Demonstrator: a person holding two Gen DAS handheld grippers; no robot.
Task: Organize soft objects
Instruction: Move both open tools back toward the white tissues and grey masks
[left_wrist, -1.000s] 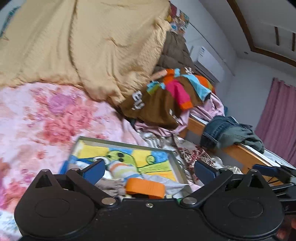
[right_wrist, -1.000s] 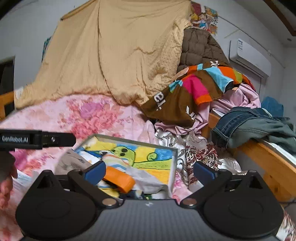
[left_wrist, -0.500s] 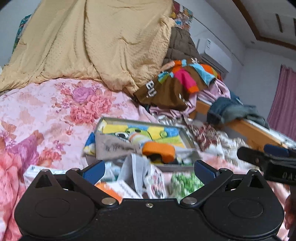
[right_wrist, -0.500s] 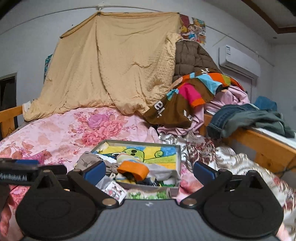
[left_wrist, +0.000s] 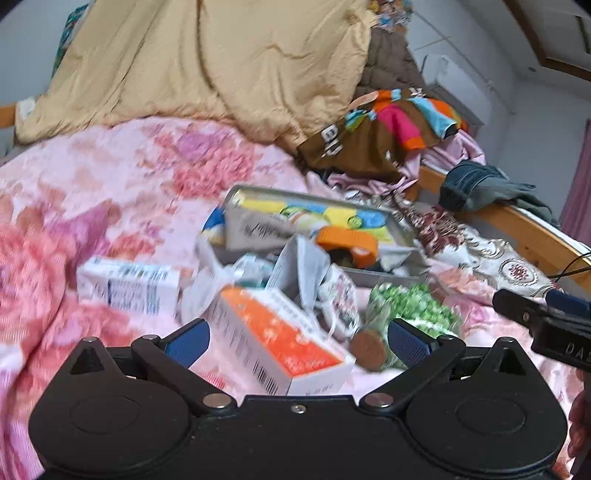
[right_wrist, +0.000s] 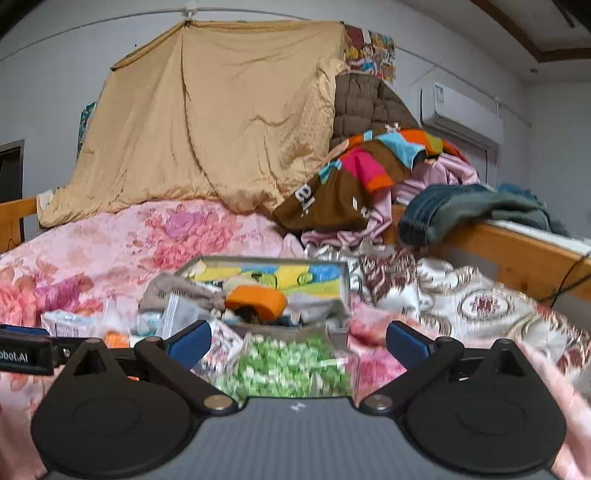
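Observation:
A shallow tin tray (left_wrist: 400, 230) with a cartoon print lies on the pink floral bedspread, also in the right wrist view (right_wrist: 345, 280). It holds a grey cloth (left_wrist: 255, 230), an orange tape roll (left_wrist: 347, 242) and other small items. In front of it lie an orange-and-white box (left_wrist: 280, 345), a white-and-blue box (left_wrist: 129, 284), a face mask (left_wrist: 304, 269) and a green patterned roll (left_wrist: 410, 310), which also shows in the right wrist view (right_wrist: 288, 365). My left gripper (left_wrist: 297, 343) is open over the orange box. My right gripper (right_wrist: 297, 343) is open over the green roll.
A tan quilt (right_wrist: 221, 129) hangs at the back. A pile of clothes (right_wrist: 369, 177) with a brown multicoloured garment lies at right, jeans (right_wrist: 461, 210) draped over the wooden bed rail (right_wrist: 517, 254). A patterned blanket (right_wrist: 480, 295) covers the right side.
Both grippers have pulled back from the tray and dropped lower. The boxes, mask and green roll in front of the tray have come into view. Both stay open.

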